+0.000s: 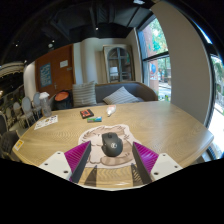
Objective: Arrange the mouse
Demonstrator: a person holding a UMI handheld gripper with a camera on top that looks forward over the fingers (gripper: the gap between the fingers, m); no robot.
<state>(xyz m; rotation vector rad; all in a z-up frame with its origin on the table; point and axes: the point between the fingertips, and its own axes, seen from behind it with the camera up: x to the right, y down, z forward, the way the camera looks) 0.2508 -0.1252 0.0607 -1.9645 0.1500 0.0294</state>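
1. Jaws are spread apart, so the gripper (112, 158) isn't clamping anything.
2. Mouse (112, 146) sits between them on a mousepad (108, 131) on the wooden tabletop (150, 120).

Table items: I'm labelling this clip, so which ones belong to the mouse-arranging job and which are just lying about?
Belongs to the job:
- mouse, between the open fingers
- mouse mat under it

Just lying about:
- green object
- dark box
- white cup
- papers at the table's far side
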